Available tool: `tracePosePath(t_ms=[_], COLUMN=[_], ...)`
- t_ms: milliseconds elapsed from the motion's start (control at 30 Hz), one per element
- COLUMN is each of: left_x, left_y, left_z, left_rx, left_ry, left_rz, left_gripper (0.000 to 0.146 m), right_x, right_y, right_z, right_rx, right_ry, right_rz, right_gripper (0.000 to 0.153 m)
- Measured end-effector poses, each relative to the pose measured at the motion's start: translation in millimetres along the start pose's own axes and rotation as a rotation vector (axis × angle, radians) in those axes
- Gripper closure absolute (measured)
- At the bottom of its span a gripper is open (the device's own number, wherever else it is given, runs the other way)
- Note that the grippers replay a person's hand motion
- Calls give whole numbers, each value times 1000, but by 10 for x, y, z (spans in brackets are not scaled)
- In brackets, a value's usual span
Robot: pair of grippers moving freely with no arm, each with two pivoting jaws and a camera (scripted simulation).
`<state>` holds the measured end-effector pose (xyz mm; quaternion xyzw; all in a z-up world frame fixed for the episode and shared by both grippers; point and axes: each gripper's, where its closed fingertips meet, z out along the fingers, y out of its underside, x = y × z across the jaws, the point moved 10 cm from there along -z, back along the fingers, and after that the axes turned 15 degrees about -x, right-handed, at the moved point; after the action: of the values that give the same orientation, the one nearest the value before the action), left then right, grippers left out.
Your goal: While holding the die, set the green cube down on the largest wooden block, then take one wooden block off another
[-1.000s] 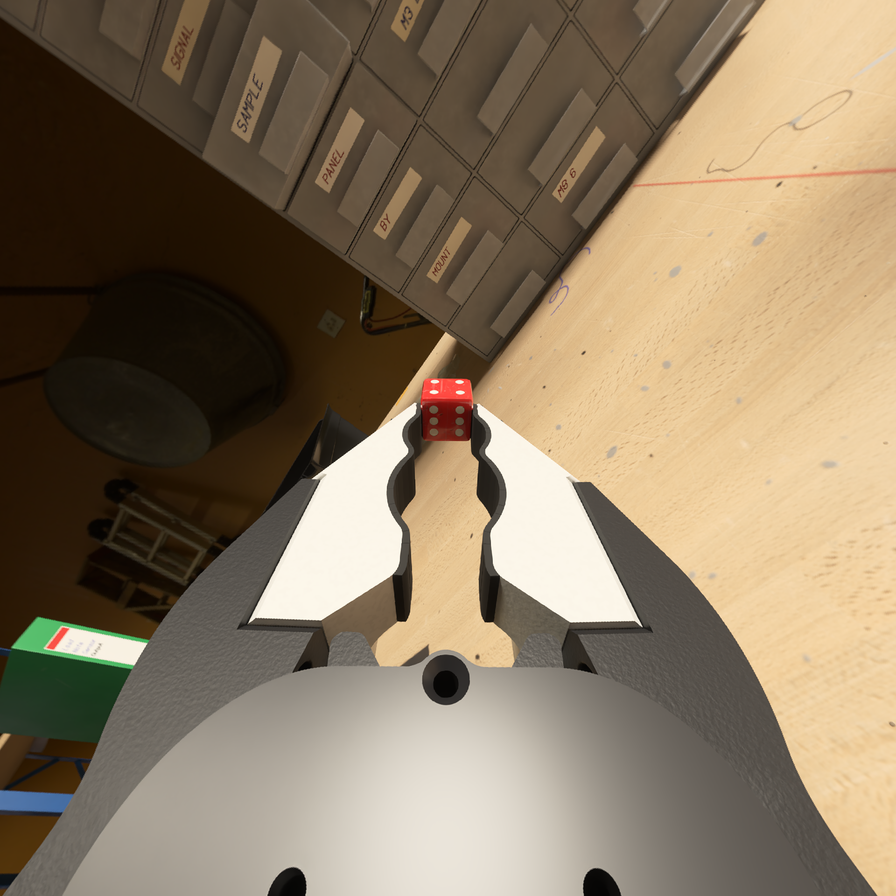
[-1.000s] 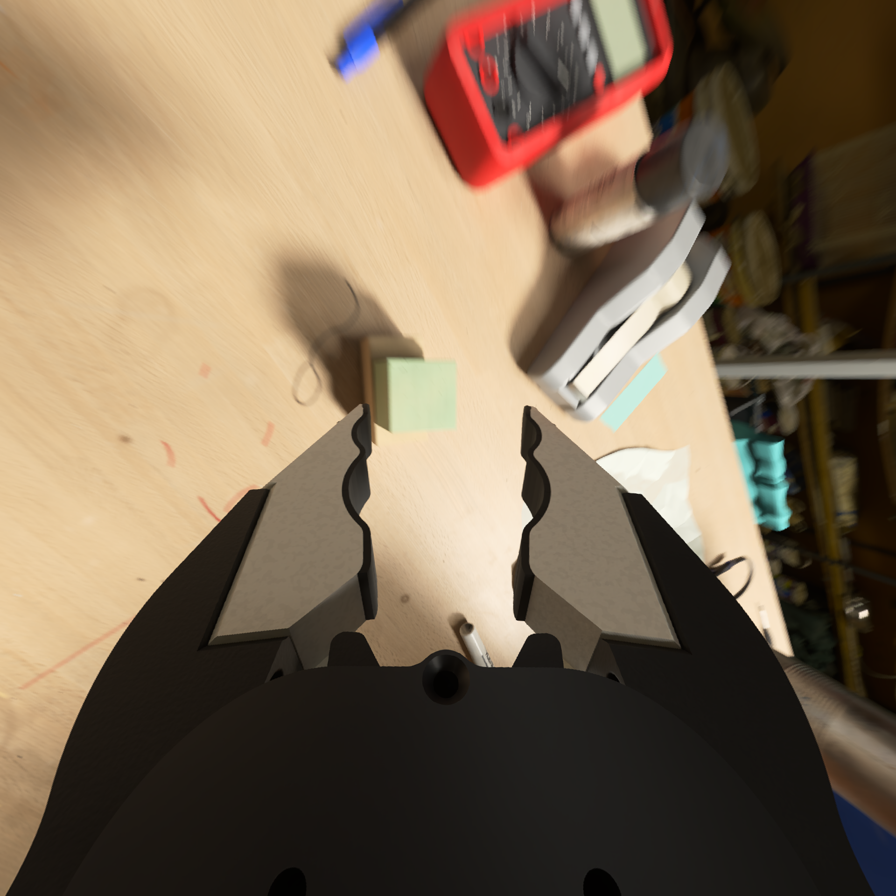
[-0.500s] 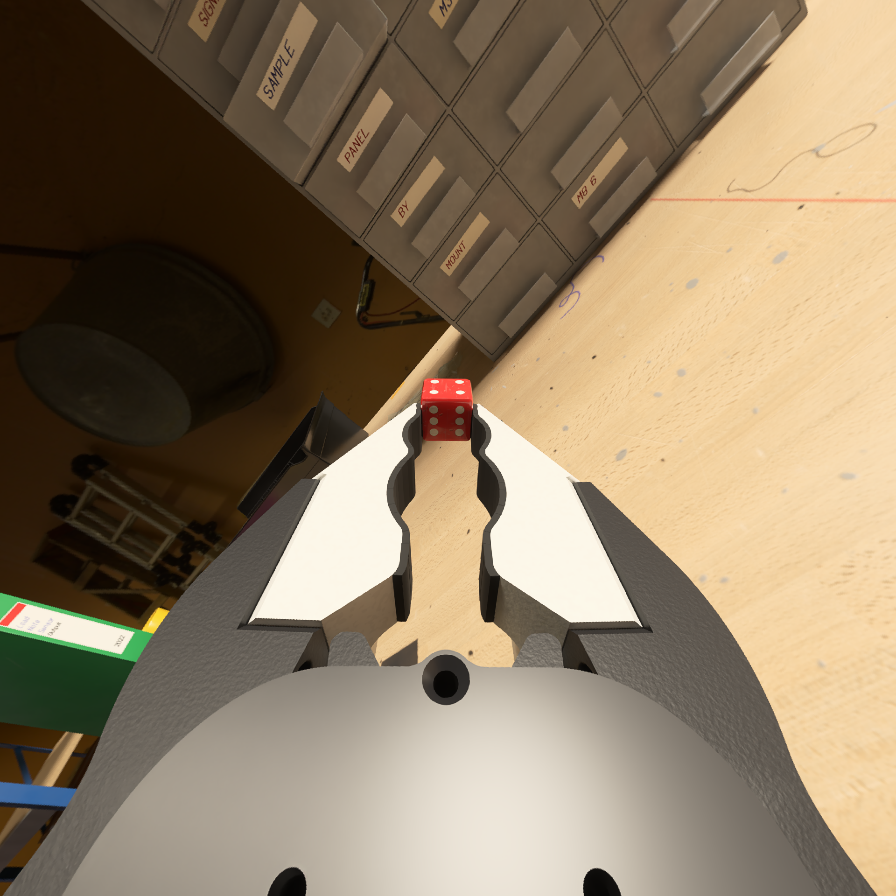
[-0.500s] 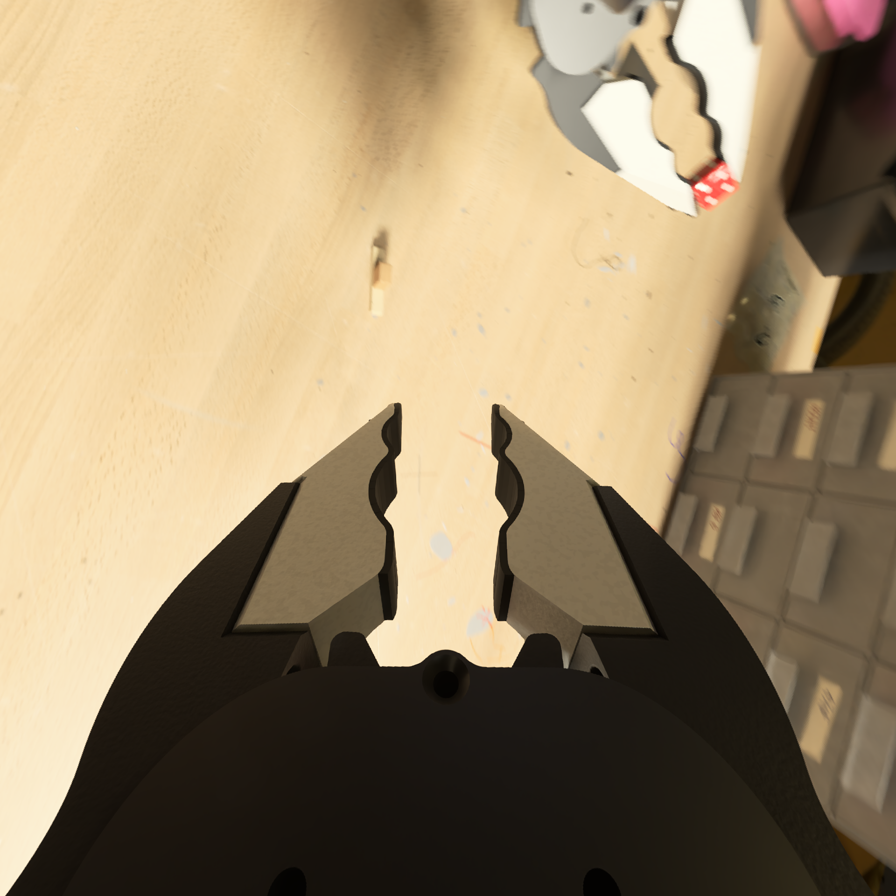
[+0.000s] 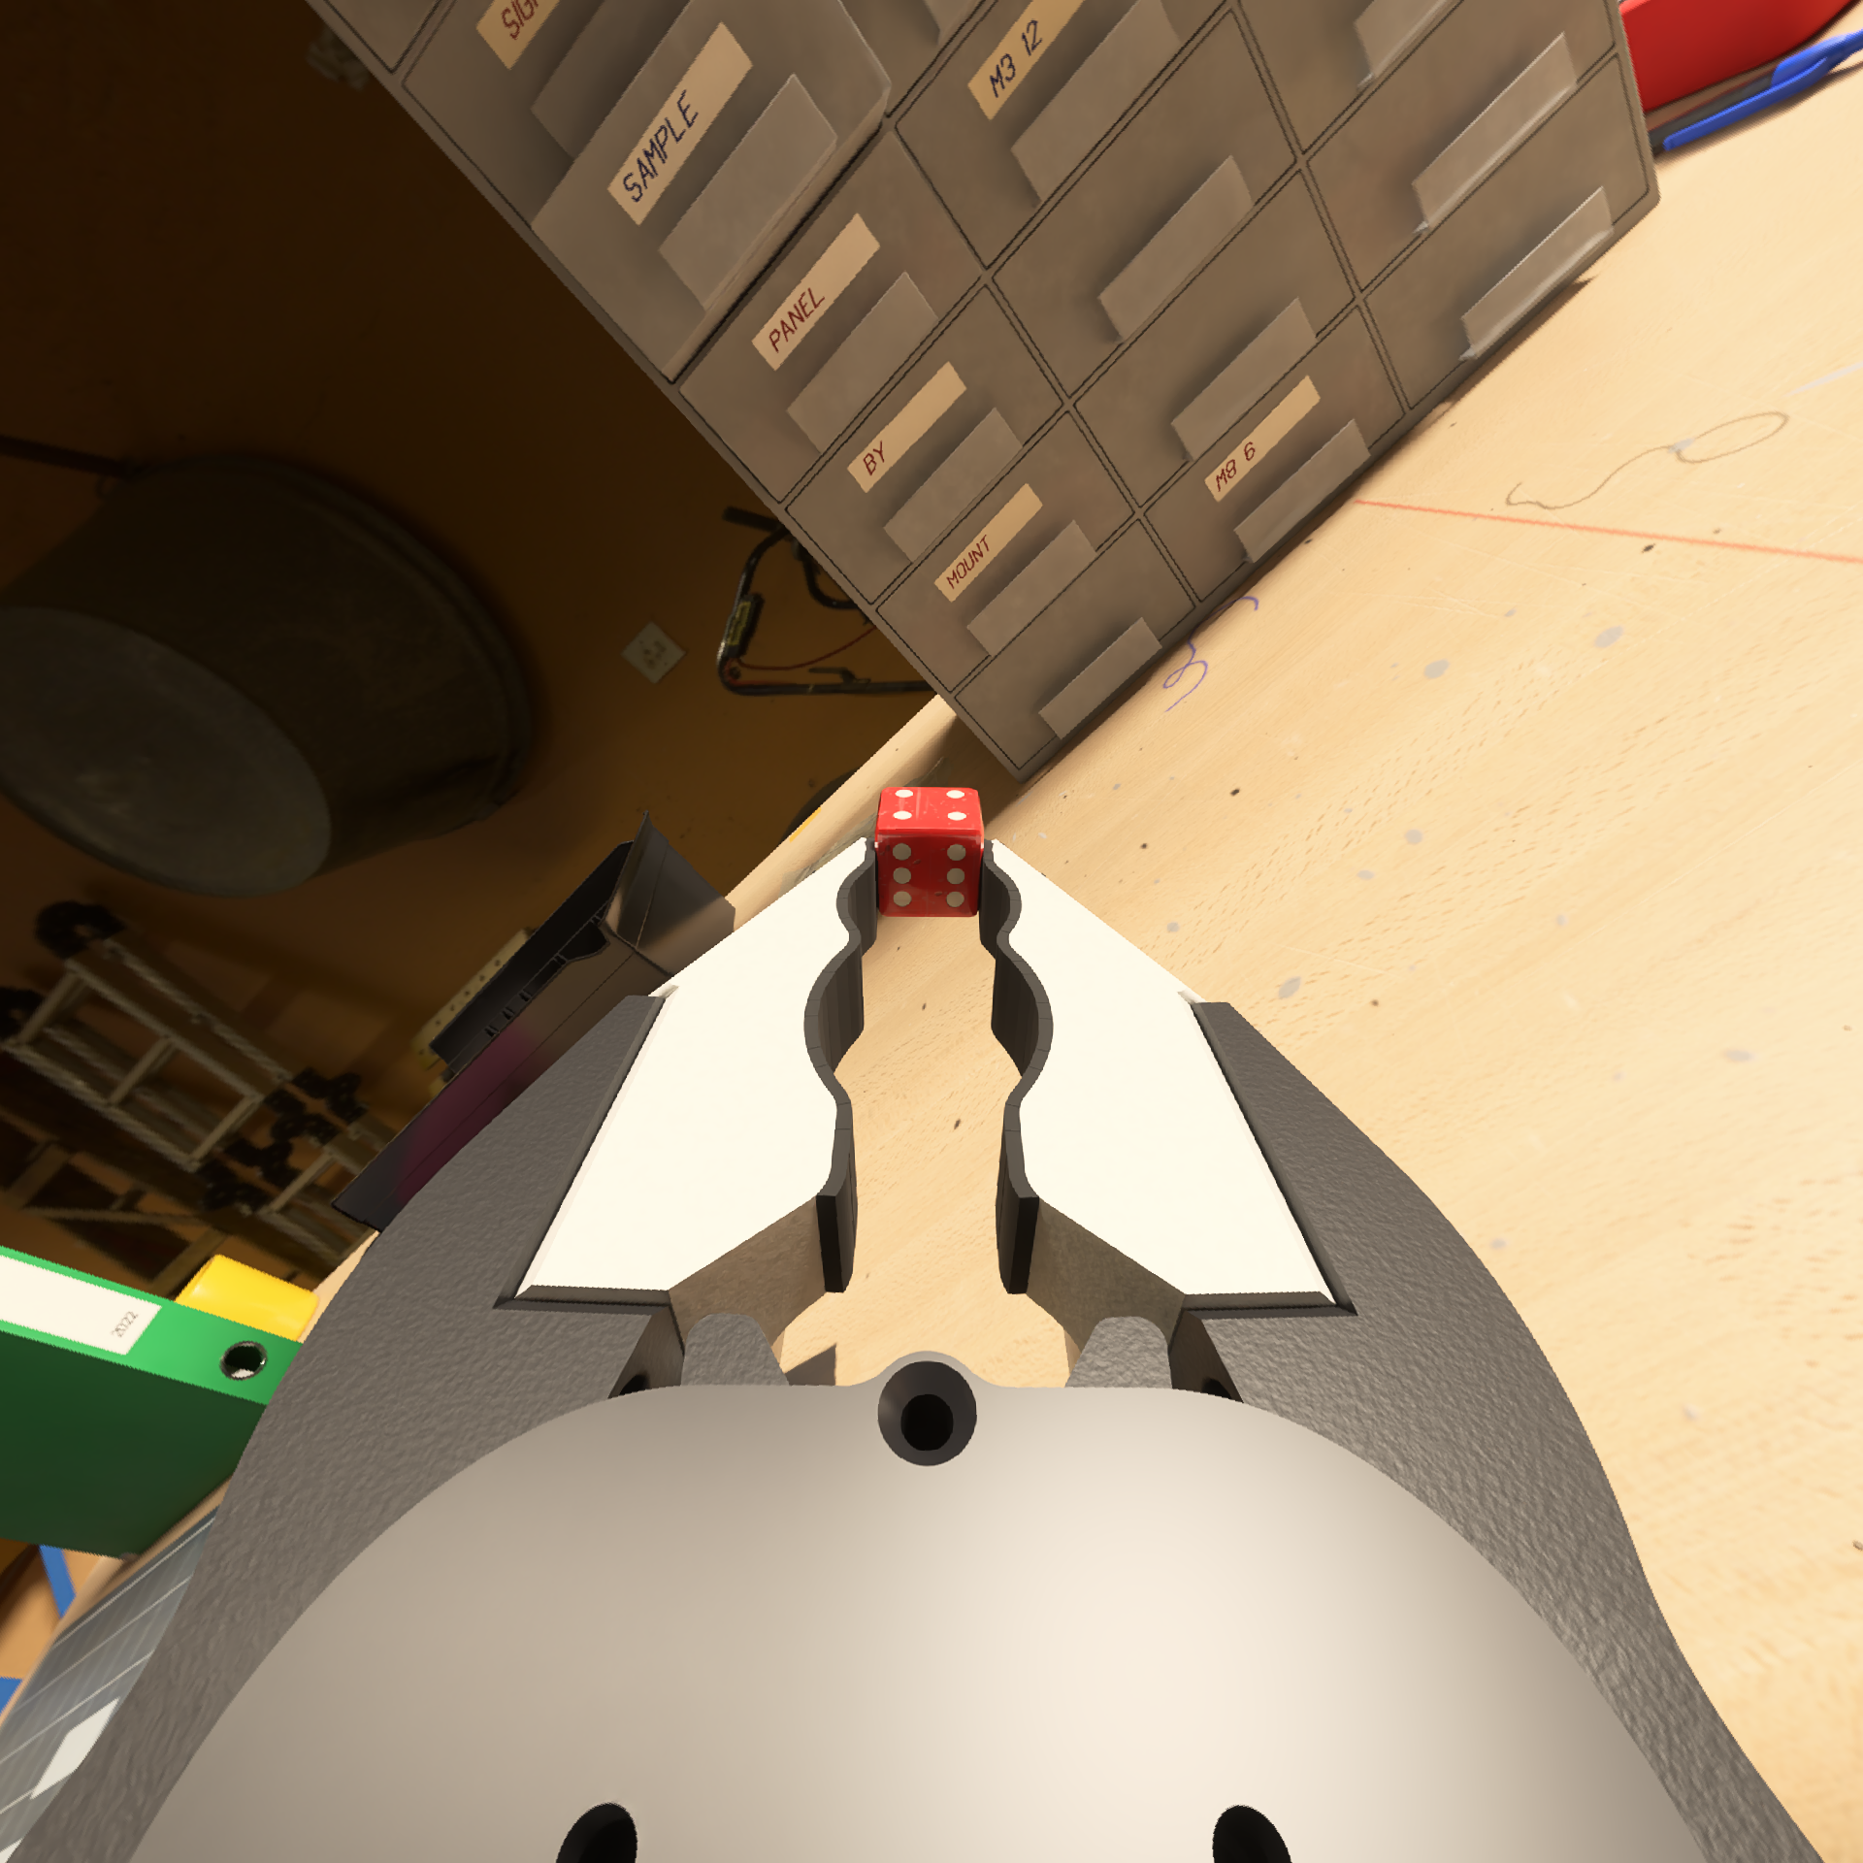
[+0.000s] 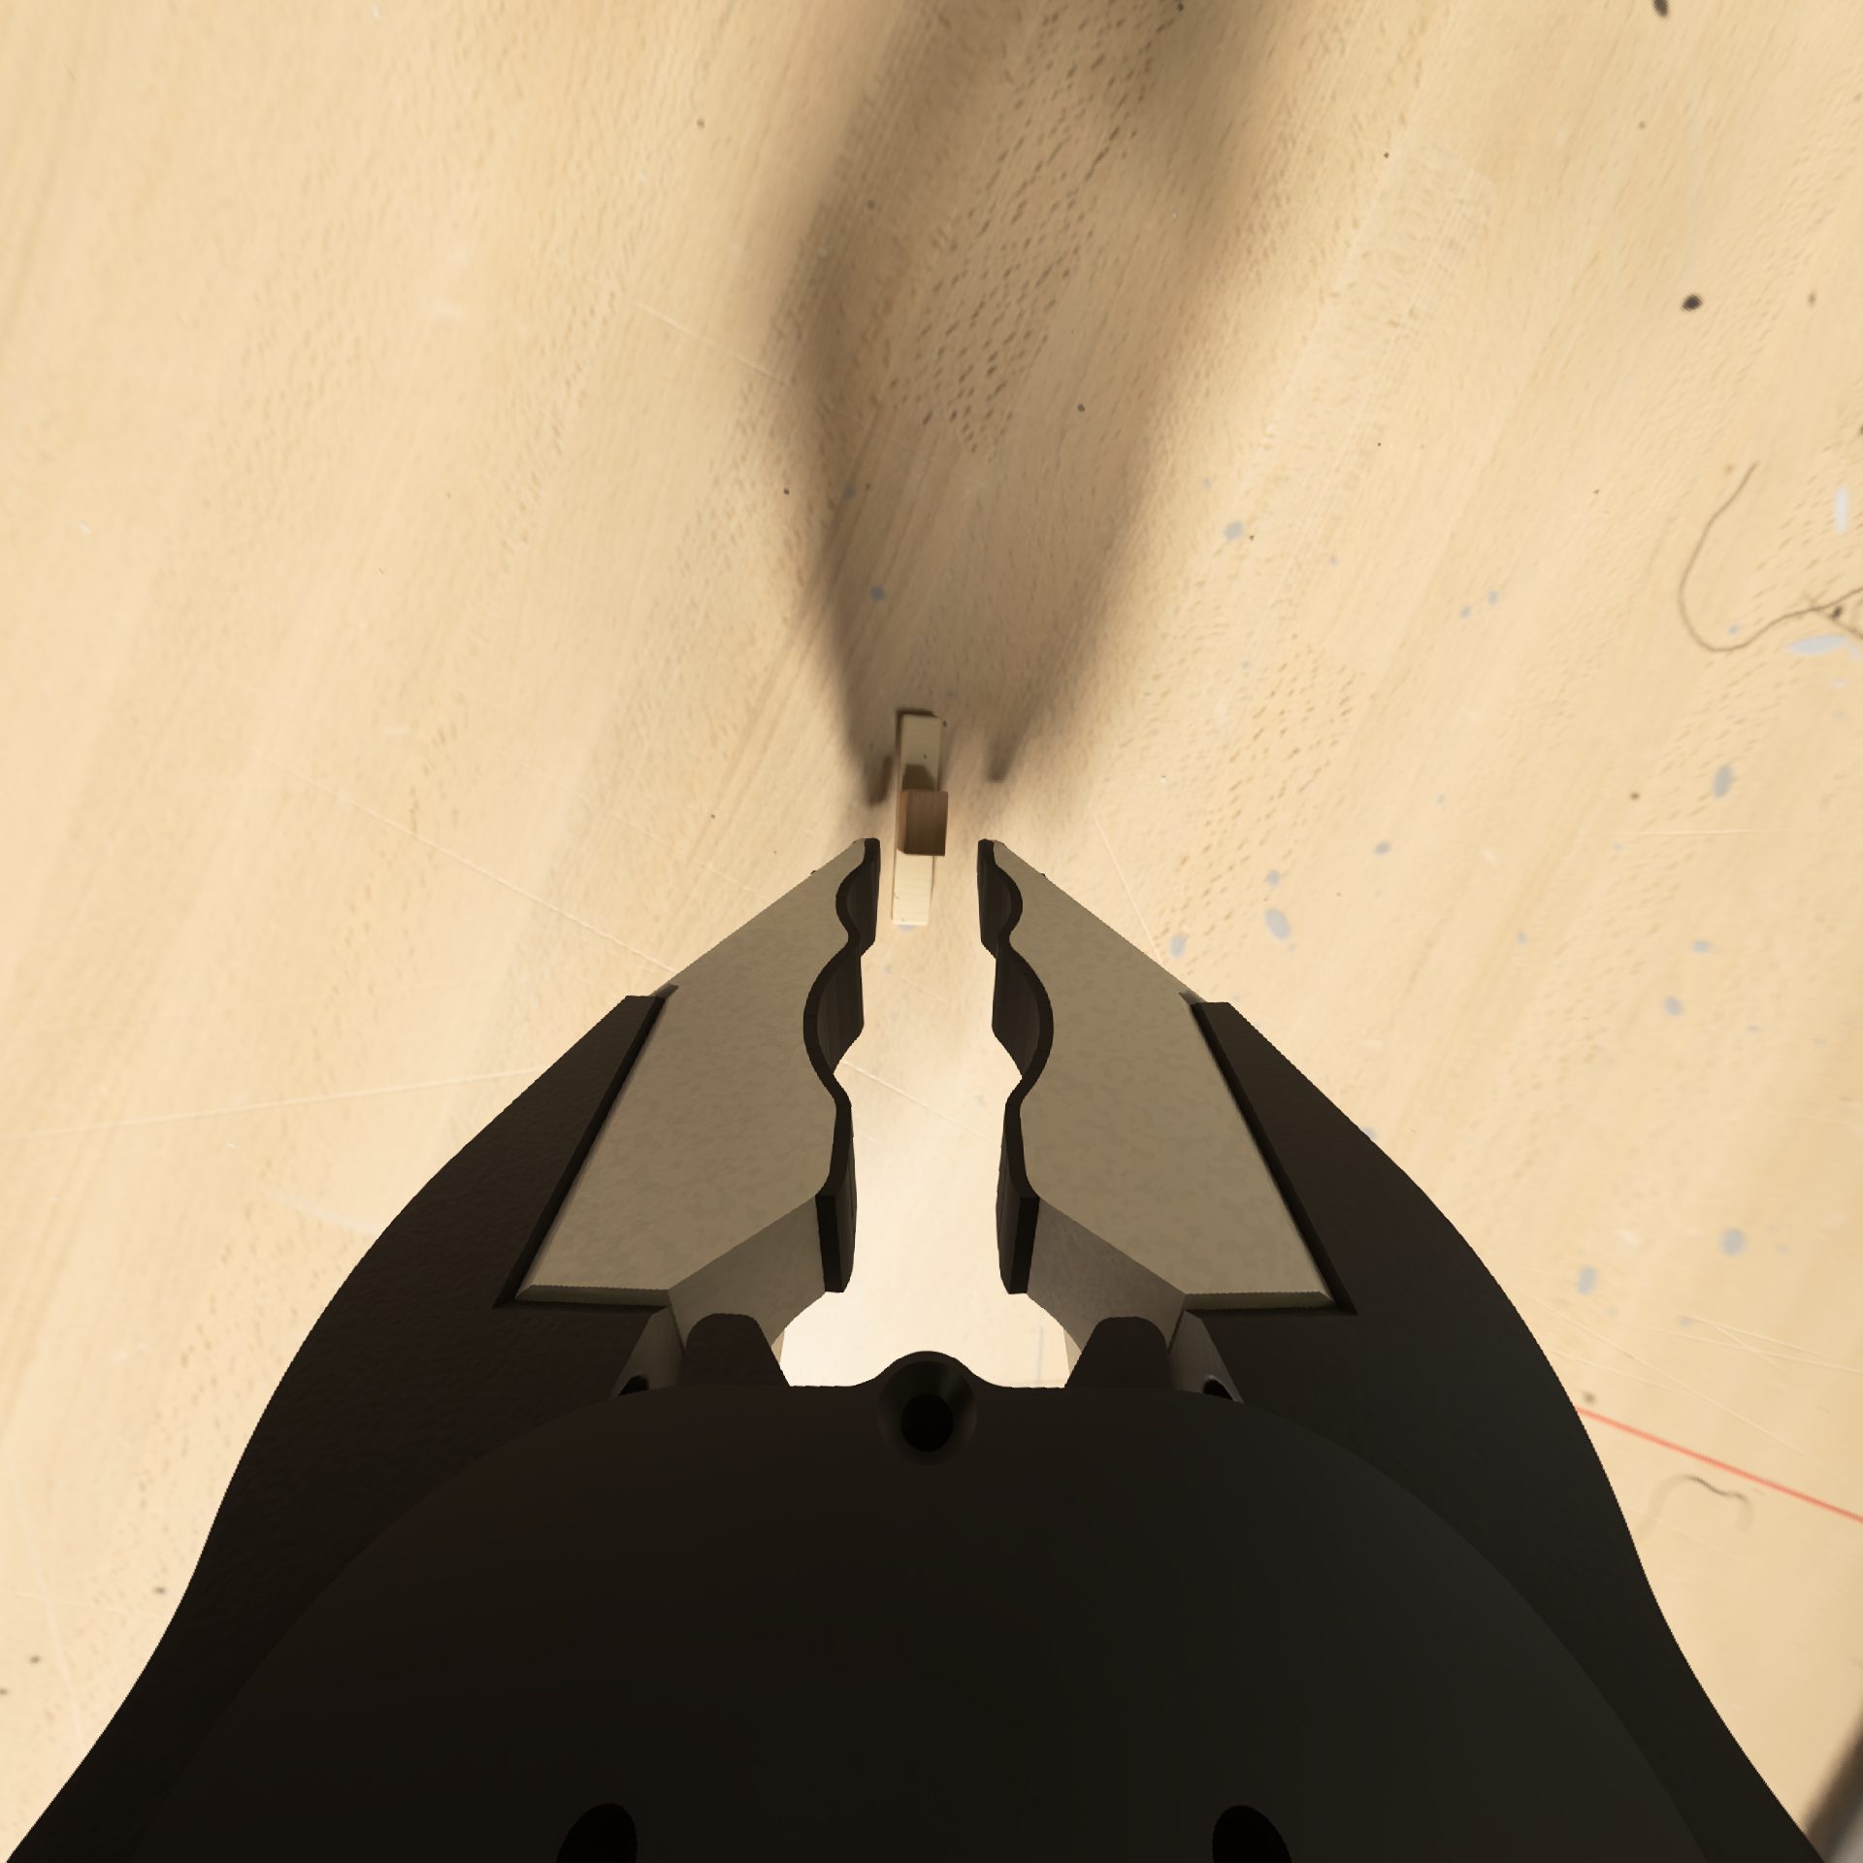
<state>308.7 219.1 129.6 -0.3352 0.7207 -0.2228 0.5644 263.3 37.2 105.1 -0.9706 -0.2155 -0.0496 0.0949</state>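
Observation:
My left gripper [image 5: 928, 852] is shut on a red die [image 5: 927, 872], held at its fingertips above the wooden bench [image 5: 1512, 1008]. My right gripper [image 6: 925, 857] points down at the bench, empty, its jaws a narrow gap apart. Just past its fingertips a small brown wooden block [image 6: 923, 819] sits on a long pale wooden block [image 6: 912, 892]. The pale block's near end shows between the fingertips, nearer the left one. The finger shadows fall on either side of the stack. The green cube is not in view.
A grey drawer cabinet [image 5: 1109, 302] stands on the bench ahead of the left gripper. The bench edge runs to its left, with a green binder [image 5: 101, 1411] below. A red object [image 5: 1754, 40] lies at the far top right.
The right gripper swung away from the green cube resting on a wooden block, moved over the small two-block stack, came closer, and narrowed its jaws. The left gripper kept the die, shifting slightly.

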Motion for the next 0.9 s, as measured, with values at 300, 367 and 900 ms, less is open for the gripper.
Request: tracePosePath(t_ms=[300, 367, 900], left_x=[-64, -103, -138], left_y=[38, 57, 100], left_z=[0, -4, -2], left_rx=[-2, -1, -13], left_ry=[3, -3, -11], left_rz=[-31, -50, -75], left_gripper=[127, 127, 127], right_x=[45, 36, 175], right_y=[44, 73, 589], right_z=[75, 70, -585], right_rx=[118, 129, 689], right_ry=[-60, -24, 301], right_rz=[113, 130, 580], right_gripper=[145, 145, 145])
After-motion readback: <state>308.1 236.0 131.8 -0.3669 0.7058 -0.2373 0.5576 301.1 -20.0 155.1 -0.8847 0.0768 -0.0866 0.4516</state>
